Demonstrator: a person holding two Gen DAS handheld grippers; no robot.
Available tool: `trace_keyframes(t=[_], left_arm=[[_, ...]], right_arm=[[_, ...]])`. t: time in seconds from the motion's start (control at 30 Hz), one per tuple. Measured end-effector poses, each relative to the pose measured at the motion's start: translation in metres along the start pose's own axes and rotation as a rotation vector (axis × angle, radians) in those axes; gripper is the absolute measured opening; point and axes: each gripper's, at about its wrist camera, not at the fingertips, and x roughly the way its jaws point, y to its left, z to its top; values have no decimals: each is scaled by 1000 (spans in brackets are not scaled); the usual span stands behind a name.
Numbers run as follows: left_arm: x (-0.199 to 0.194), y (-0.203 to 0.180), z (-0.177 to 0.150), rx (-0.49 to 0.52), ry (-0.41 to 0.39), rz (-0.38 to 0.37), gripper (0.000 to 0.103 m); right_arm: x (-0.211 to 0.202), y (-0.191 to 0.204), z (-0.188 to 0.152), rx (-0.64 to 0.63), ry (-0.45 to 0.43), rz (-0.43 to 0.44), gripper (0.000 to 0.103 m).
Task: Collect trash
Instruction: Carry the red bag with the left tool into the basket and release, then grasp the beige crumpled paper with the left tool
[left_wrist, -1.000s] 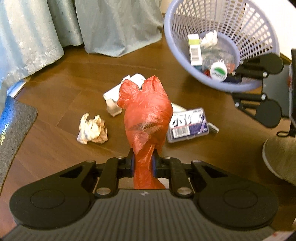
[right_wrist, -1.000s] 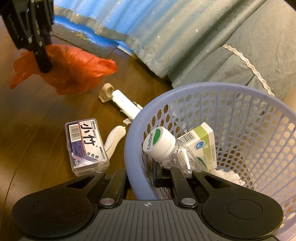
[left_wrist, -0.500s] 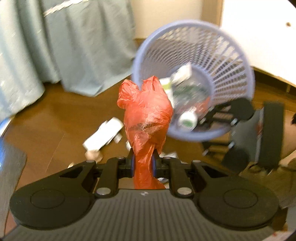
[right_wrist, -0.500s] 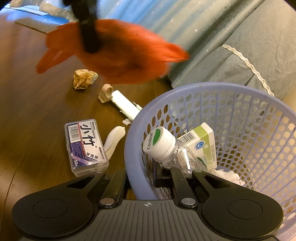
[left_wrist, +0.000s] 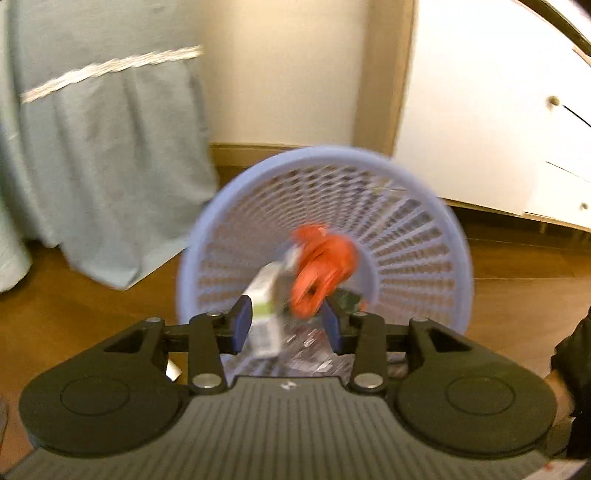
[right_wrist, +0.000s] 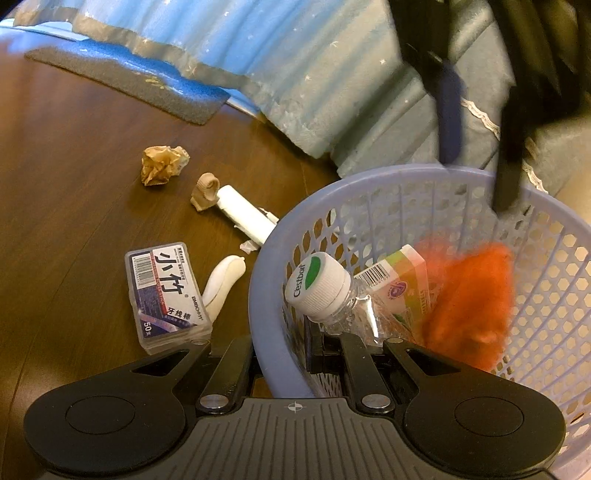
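Observation:
An orange plastic bag drops blurred into the lavender mesh basket, just past my left gripper, whose jaws are opening with nothing pressed between the pads. In the right wrist view the bag lies in the basket beside a carton and a white-capped bottle. The left gripper hangs over the far rim. My right gripper is shut on the basket's near wall. Trash on the floor: a floss box, crumpled brown paper, a white tube.
Grey-blue fabric drapes to the wooden floor behind the basket, with a grey mat at its foot. A white cabinet stands behind the basket at the right. A dark sleeve shows at the right edge.
The left gripper rose and swung over the basket with the orange bag, then its jaws parted and the bag fell into the basket. The right gripper and basket stayed still.

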Motion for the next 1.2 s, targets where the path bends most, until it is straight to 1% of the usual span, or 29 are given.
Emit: trace_keyframes(t=[0.13, 0.2, 0.23, 0.3, 0.4, 0.47, 0.6, 0.67, 0.77, 0.83, 0.93, 1.0, 1.1, 1.2], left_arm=[[-20, 31, -45, -63, 45, 125, 38], [-27, 48, -72, -89, 98, 194, 38], [-31, 56, -86, -120, 118, 222, 38], [-36, 64, -107, -159, 148, 262, 38], [-40, 70, -132, -172, 184, 298, 40], [-42, 72, -144, -190, 193, 298, 47], [-42, 75, -158, -174, 211, 338, 50], [-40, 83, -163, -181, 208, 379, 58], [-30, 98, -166, -192, 204, 430, 58], [-16, 109, -167, -194, 215, 442, 58], [4, 118, -170, -195, 239, 457, 57], [15, 123, -172, -215, 250, 471, 56], [24, 128, -174, -250, 253, 477, 51], [32, 129, -174, -229, 263, 501, 47]], right_arm=[[1, -2, 2, 10, -2, -1, 5], [2, -2, 2, 10, -2, -1, 5], [1, -2, 1, 9, -2, -1, 5], [1, -1, 1, 4, 0, -1, 5], [0, -1, 0, -1, 1, -1, 5], [-1, -1, -1, -4, 1, -1, 5], [-1, -1, -2, -9, 3, -2, 5], [-1, -1, -2, -12, 3, -1, 5], [-1, 0, -2, -19, 5, 1, 5], [-1, 0, -3, -23, 5, 2, 5], [-1, 1, -3, -27, 6, 3, 5], [0, 1, -4, -29, 7, 3, 5], [0, 2, -4, -31, 7, 3, 5], [0, 2, -5, -32, 8, 3, 5]])
